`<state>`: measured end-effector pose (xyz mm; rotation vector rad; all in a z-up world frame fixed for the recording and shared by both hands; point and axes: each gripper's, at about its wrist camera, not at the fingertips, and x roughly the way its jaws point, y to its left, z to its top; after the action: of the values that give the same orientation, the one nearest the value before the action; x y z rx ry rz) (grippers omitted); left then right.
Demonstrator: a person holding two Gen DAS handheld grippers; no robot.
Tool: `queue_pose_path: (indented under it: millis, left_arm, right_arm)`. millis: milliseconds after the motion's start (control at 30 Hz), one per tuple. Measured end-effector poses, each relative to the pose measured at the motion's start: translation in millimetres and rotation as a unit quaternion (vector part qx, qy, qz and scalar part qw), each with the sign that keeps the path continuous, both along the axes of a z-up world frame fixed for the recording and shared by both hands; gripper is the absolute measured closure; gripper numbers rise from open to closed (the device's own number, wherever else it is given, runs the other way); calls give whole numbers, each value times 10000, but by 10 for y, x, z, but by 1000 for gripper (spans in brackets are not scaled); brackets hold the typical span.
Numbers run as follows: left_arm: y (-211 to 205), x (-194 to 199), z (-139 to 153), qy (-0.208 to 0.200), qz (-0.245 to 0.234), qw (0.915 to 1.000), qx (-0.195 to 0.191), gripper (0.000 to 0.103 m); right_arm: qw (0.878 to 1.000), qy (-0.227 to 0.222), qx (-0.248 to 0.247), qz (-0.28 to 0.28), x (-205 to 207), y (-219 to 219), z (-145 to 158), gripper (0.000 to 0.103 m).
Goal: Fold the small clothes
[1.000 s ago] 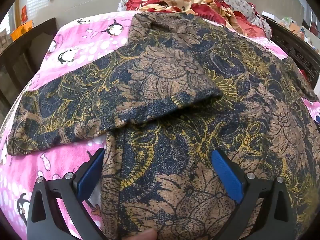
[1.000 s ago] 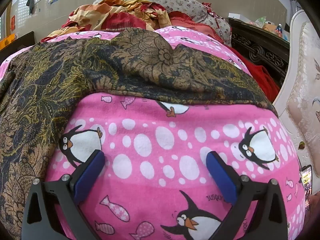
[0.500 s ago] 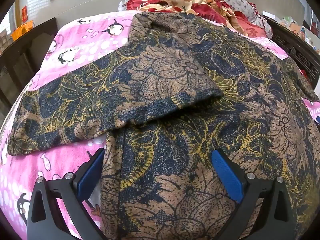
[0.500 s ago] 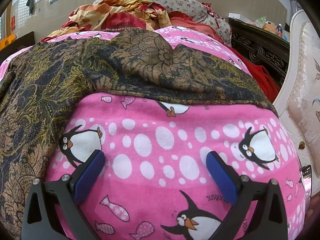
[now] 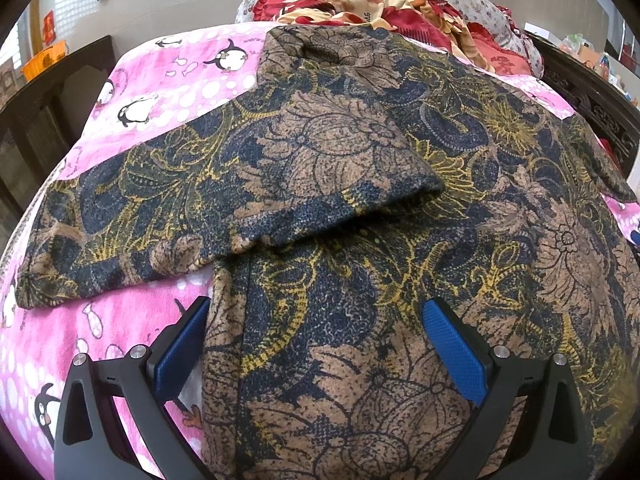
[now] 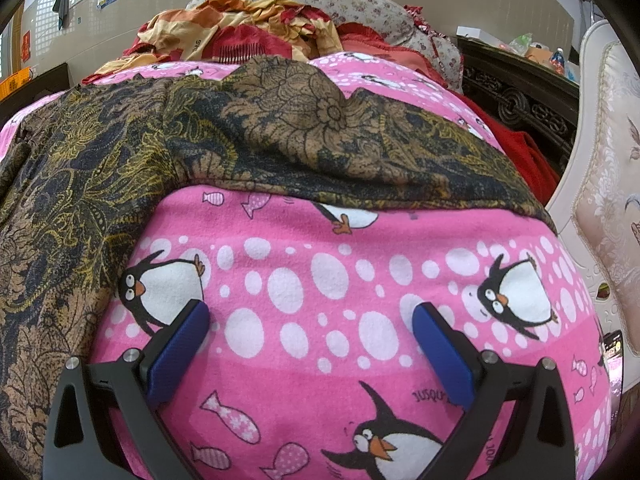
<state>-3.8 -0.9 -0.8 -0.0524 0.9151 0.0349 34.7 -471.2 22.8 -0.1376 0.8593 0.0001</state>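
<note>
L hand-held gripper [image 5: 316,344] open over garment [image 5: 360,208]; R [image 6: 310,344] over blanket [image 6: 320,280].

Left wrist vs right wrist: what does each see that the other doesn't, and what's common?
Left wrist only: one sleeve folded across the shirt's body, an orange basket at far left, and the left hand-held gripper open over the shirt's lower part.

Right wrist only: the other sleeve lying spread out, a cream padded chair at right, and the right hand-held gripper open over bare blanket.

Both: the brown-and-navy floral shirt, the pink penguin blanket, and the red-and-orange bedding pile behind.
</note>
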Motion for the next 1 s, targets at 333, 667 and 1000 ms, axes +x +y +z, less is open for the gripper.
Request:
queue_pose_path:
  millis: [333,667,1000]
  left_arm:
    - [12,25,27,39,-12,9999,-136,15]
    - [48,54,27,108,-13,9999,-114,15]
    - [65,28,34,122,-44,9995,-290,16]
  right_arm:
    - [9985,499,-5,-223,51,67,66,0]
    - [9932,82,1151,-148,-1010,684,861,0]
    - [9807,-575,1833,372,-943,1853,894,0]
